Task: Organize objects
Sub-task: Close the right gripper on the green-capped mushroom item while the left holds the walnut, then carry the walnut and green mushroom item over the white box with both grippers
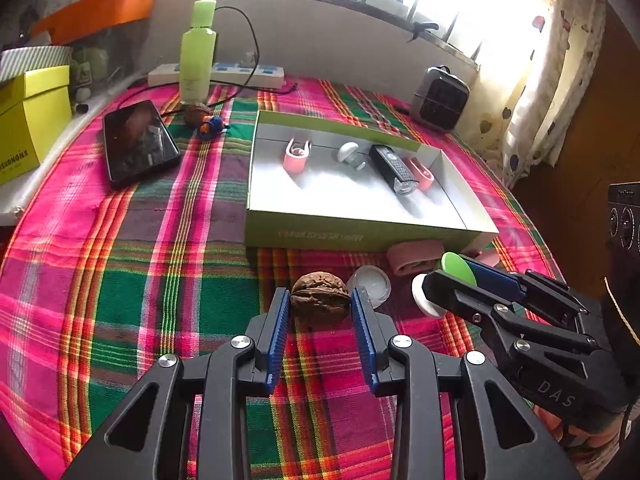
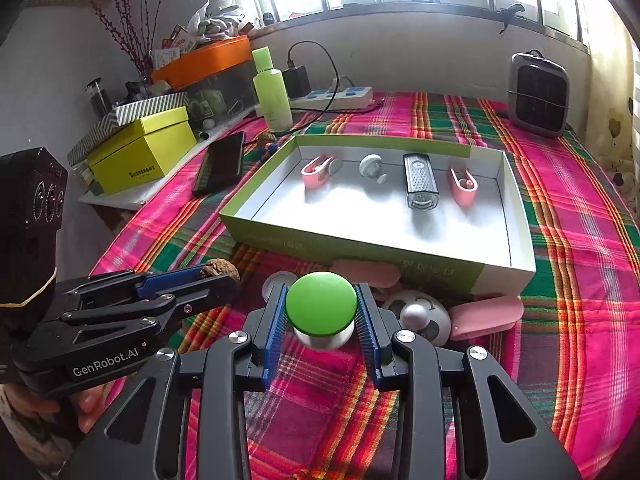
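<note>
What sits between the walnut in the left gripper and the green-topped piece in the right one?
A small clear round lid lies on the cloth between the walnut and the green-topped piece, seen in the left wrist view.

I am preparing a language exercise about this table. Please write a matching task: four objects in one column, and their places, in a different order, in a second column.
Objects:
1. walnut
2. green-topped knob
3. black flashlight
4. phone

Places:
A. inside the open box
B. between the right gripper's fingers
C. on the tablecloth, left of the box
D. between the left gripper's fingers

Pairs: 1-D, 2-B, 3-A, 4-C
</note>
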{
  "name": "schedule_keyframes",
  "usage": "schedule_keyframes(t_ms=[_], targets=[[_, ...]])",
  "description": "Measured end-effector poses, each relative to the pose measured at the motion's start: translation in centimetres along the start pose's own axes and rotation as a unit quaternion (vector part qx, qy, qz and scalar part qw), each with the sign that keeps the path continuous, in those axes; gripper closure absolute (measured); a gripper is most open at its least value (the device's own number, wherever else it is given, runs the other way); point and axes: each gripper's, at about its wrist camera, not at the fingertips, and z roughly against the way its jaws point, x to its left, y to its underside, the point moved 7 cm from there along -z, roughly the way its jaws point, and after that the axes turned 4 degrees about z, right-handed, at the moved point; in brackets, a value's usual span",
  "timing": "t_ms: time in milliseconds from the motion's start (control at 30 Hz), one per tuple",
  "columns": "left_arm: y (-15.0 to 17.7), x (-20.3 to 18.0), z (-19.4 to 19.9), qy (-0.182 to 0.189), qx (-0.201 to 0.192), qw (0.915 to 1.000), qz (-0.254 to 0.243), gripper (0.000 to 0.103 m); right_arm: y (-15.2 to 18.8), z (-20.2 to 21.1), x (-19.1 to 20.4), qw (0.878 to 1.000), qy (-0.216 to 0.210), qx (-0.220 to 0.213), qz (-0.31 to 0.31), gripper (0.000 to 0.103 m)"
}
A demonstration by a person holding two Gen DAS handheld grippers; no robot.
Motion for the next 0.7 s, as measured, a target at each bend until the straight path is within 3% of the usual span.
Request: schedule_keyframes(t_ms=[400, 700], targets=[[-3.9, -1.1, 0.0, 0.001, -0.027, 0.9994, -0.019, 0.074, -3.9, 0.7, -1.3, 0.999, 0.01, -0.031, 0.004, 0.068], [-6.6, -0.5, -2.1, -0.014, -0.029, 0.9993, -0.019, 0.074, -6.4, -1.9, -2.6, 0.999, 0.017, -0.028, 0.006, 0.068]])
